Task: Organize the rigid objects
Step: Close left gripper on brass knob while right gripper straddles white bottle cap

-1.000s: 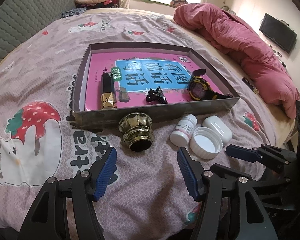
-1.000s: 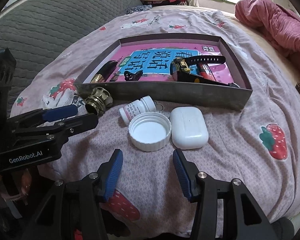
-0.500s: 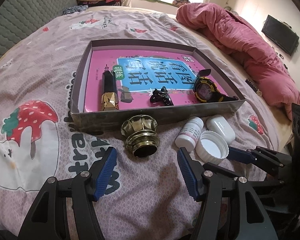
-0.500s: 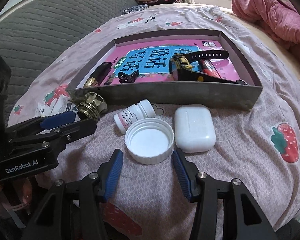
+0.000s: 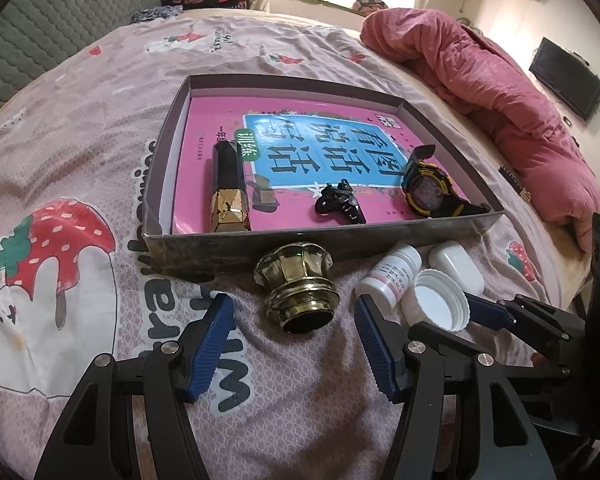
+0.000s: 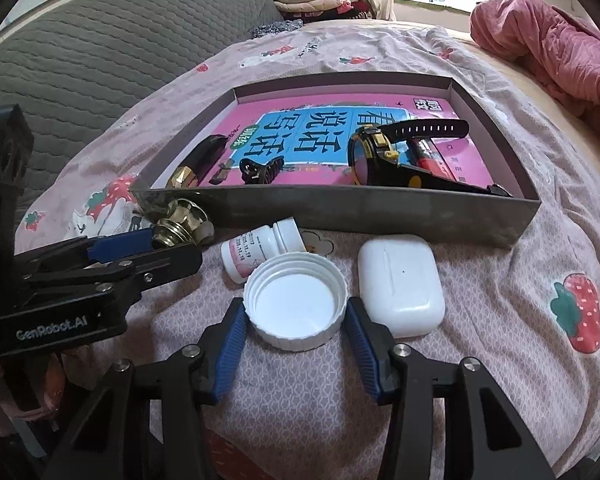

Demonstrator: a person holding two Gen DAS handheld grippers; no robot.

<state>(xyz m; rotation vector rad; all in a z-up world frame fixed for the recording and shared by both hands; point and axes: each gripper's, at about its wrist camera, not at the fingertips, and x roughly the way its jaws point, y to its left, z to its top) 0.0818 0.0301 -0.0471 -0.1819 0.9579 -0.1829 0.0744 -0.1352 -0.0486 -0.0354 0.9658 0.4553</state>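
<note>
While closing around a ribbed round white plastic cap (image 6: pixel 296 300), right claw (image 6: pixel 294 334) with ridged blue pads (image 6: pixel 231 338).

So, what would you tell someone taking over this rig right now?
Right tongs: closing around the white plastic cap, which sits between the pads.
Left tongs: open, empty, just short of the brass knob.
In the grey cardboard tray: black-and-gold lipstick, black hair clip, yellow-black watch.
Still on the bedsheet: cap, knob, white pill bottle, white earbud case.
</note>
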